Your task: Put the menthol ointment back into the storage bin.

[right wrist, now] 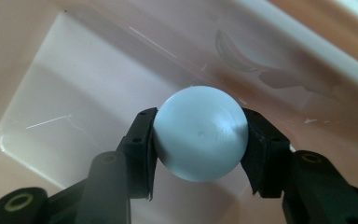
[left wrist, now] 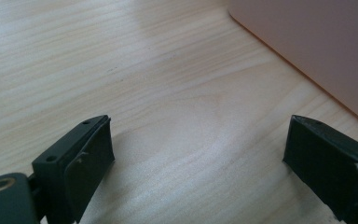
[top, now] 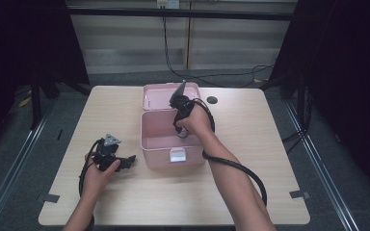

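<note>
Now | right gripper point(right wrist: 200, 140) fingers clamp pale-blue ball point(right wrist: 200, 133) | inside pink box point(right wrist: 51, 93)

Bare forearms, no sleeves. At lower left of the high view, the left gripper point(top: 125, 161): black body, grey three-cornered plate, looping black cable. Centre, the right gripper point(right wrist: 199, 135): black, small screw holes, brass-ringed holes near each jaw's base, thick cable.

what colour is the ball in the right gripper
Pale blue; the ball shows best in the right gripper view, clamped over the pink box.
</note>
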